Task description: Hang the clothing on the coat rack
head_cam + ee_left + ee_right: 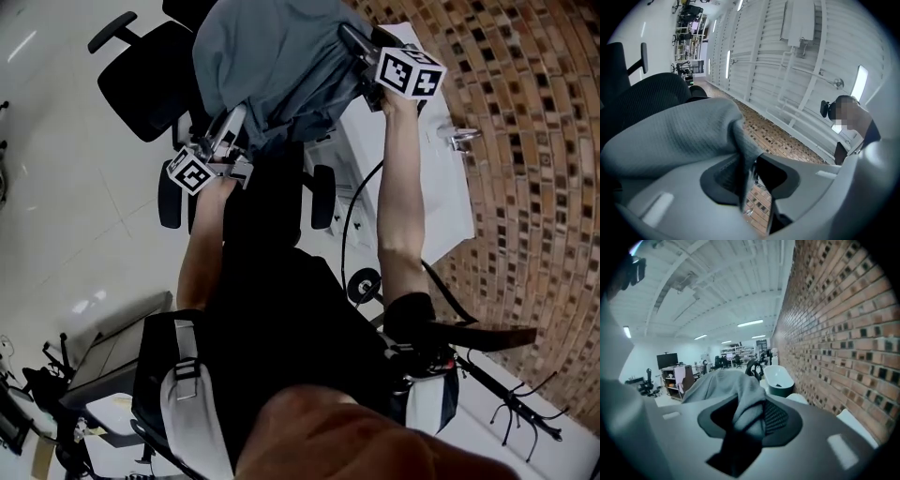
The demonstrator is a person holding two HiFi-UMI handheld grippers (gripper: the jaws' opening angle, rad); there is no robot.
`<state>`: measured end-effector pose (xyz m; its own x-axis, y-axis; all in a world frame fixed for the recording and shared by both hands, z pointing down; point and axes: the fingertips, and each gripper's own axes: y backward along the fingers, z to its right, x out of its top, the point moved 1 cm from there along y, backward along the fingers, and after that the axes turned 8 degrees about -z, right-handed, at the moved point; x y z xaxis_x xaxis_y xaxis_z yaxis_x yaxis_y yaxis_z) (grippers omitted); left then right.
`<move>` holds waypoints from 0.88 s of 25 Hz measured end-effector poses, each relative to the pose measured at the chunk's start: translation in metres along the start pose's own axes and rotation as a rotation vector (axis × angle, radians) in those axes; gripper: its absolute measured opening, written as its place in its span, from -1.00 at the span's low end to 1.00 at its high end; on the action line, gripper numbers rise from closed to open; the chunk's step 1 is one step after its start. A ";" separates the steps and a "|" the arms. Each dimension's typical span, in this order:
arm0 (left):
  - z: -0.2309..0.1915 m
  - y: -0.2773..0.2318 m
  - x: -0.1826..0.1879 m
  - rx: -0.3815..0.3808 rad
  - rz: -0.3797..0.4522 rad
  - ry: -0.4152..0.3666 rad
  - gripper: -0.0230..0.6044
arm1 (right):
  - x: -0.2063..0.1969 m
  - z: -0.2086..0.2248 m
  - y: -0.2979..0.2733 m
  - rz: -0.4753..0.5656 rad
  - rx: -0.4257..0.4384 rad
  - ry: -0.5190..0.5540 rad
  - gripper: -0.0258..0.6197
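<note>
Head view: the grey garment (pixel 272 66) hangs bunched at 12 o'clock, slung between both grippers. Its held edge runs from the left gripper (pixel 228 134) at 10 o'clock up to the right gripper (pixel 359 49) at 1 o'clock. A black office chair (pixel 141 80) stands beyond the garment. A black pronged stand (pixel 520 412) lies at 4 o'clock beside the brick wall (pixel 534 141). Whether it is the coat rack I cannot tell. If so, the right hand is the nearer.

Left gripper view: the jaws are nearly together, pinching a thin fold of the garment (pixel 679 136), which billows toward 10 o'clock.

Right gripper view: the jaws stand wider, clamped on a thick bunch of cloth (pixel 724 383) that drapes away toward 11 o'clock. The brick wall fills the 3 o'clock side.
</note>
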<state>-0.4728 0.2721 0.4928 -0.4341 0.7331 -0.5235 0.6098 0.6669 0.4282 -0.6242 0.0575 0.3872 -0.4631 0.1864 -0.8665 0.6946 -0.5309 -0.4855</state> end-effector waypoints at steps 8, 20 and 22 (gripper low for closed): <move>0.002 0.085 0.018 0.285 -0.229 -0.275 0.09 | -0.009 -0.048 0.059 0.093 -0.235 0.576 -0.83; 0.034 -0.083 0.031 0.106 -0.557 -0.869 0.02 | -0.036 -0.111 0.072 -0.037 -0.279 0.955 -0.83; 0.024 -0.061 0.005 0.074 -0.535 -0.760 0.02 | -0.040 -0.122 0.090 -0.033 -0.286 1.034 -0.83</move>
<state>-0.4963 0.2320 0.4469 -0.1352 0.0297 -0.9904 0.5062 0.8613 -0.0433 -0.4762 0.1029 0.3639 0.1132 0.8777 -0.4656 0.8554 -0.3245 -0.4037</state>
